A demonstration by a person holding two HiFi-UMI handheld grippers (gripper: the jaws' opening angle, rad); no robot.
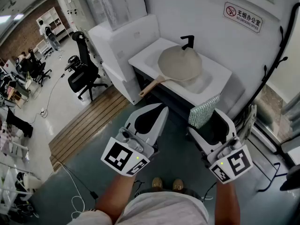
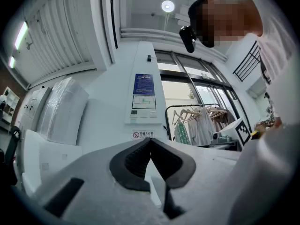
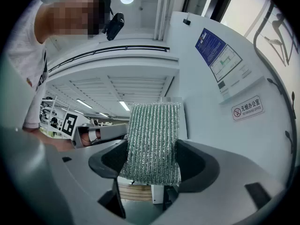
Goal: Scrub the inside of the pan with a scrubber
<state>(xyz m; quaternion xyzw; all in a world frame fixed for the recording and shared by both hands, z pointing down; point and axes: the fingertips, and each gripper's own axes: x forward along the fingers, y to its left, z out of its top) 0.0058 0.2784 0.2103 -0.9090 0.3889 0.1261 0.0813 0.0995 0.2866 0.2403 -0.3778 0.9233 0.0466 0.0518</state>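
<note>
Seen from the head camera looking steeply down, a black office chair stands at about nine o'clock on the pale floor, with a wooden slatted platform just below it toward seven o'clock. Near the centre, the left gripper is held out level and points toward twelve o'clock. Its own view shows the jaws clenched tip to tip with nothing between them. Ahead of both grippers, at twelve o'clock, a white sink sits against the wall. A round beige pan lies in its basin, its wooden handle reaching out over the front edge toward seven o'clock. A black faucet rises just behind the pan. At about four o'clock from the pan, well apart from it, the right gripper grasps a green ribbed scrubber upright between its jaws. A no-smoking sign hangs on the wall at two o'clock.
</note>
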